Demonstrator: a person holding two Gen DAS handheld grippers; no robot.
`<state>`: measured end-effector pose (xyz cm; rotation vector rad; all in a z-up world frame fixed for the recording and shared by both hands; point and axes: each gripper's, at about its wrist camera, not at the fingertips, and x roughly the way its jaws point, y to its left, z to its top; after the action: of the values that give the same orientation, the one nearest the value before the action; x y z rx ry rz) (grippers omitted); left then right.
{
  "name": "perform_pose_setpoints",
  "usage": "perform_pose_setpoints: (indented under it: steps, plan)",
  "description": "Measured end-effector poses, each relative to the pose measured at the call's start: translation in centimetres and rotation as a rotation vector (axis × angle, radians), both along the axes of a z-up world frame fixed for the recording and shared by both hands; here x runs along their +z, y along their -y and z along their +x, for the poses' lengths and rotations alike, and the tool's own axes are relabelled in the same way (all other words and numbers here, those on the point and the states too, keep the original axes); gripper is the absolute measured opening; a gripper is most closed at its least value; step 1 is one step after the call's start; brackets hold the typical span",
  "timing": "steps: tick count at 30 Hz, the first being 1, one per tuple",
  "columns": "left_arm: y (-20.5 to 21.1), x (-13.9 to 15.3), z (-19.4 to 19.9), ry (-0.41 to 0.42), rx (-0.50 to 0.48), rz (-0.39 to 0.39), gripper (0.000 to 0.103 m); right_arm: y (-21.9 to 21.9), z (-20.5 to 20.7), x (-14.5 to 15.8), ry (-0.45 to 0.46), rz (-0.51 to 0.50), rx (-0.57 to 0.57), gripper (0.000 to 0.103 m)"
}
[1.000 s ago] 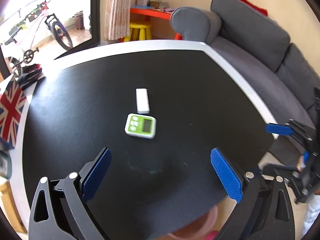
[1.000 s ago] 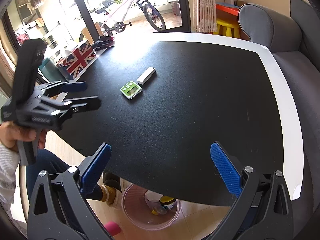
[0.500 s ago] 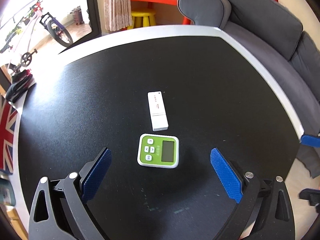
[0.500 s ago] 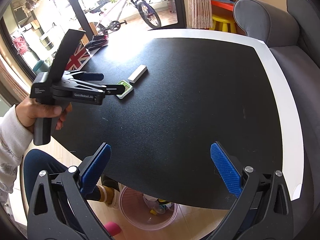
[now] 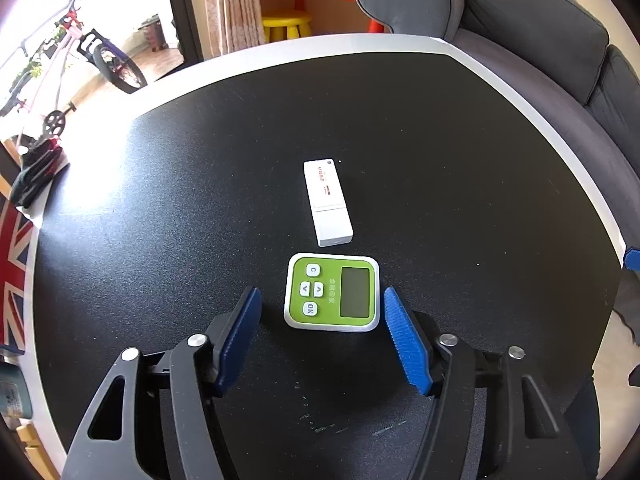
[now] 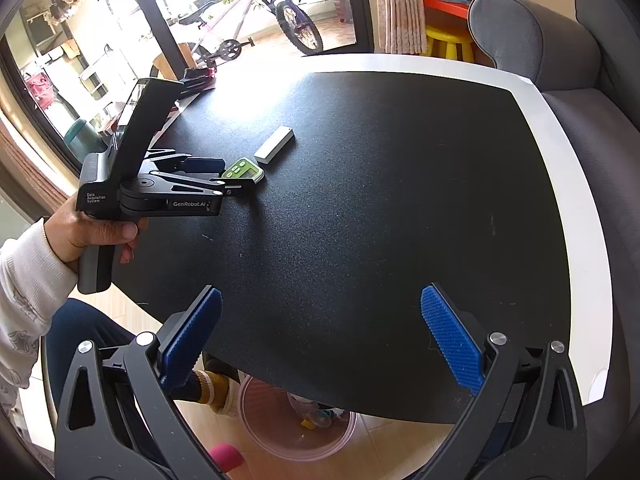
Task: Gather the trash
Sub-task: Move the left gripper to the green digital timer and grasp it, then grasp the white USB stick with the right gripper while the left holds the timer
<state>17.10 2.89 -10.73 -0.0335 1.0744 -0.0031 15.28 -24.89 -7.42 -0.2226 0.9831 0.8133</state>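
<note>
A green and white timer (image 5: 332, 298) lies flat on the black table (image 5: 460, 152). My left gripper (image 5: 322, 304) is open, its blue fingers on either side of the timer's near part, not touching it. A white stick-shaped device (image 5: 327, 202) lies just beyond the timer. In the right wrist view the left gripper (image 6: 224, 178) reaches over the timer (image 6: 244, 170), with the white device (image 6: 275, 148) behind it. My right gripper (image 6: 320, 336) is open and empty over the table's near edge.
A clear pink bin (image 6: 296, 424) with scraps inside stands on the floor under the table's near edge. A grey sofa (image 5: 540, 40) runs along the right side. A Union Jack box (image 5: 12, 264) and dark gloves (image 5: 36, 172) sit at the table's left.
My left gripper has moved forward over the table to the timer and narrowed its jaws around it. My right gripper has stayed almost still.
</note>
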Motion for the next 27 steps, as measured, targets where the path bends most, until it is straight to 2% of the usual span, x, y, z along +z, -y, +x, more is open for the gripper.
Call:
perform_pose_setpoints:
  steps: [1, 2, 14, 27]
  plan:
    - [0.2, 0.1, 0.0, 0.004, 0.001, 0.007, 0.049, -0.1, 0.0, 0.0, 0.000, 0.000, 0.000, 0.098]
    - [0.1, 0.1, 0.0, 0.005, 0.002, 0.009, 0.048, -0.1, 0.0, 0.0, 0.001, 0.000, 0.000, 0.098]
    - [-0.7, 1.3, -0.6, 0.025, 0.033, -0.016, 0.047, -1.1, 0.9, 0.1, 0.012, -0.001, 0.004, 0.098]
    - [-3.6, 4.3, -4.0, 0.077, 0.108, -0.023, 0.047, -6.5, 4.0, 0.9, 0.013, 0.003, 0.037, 0.098]
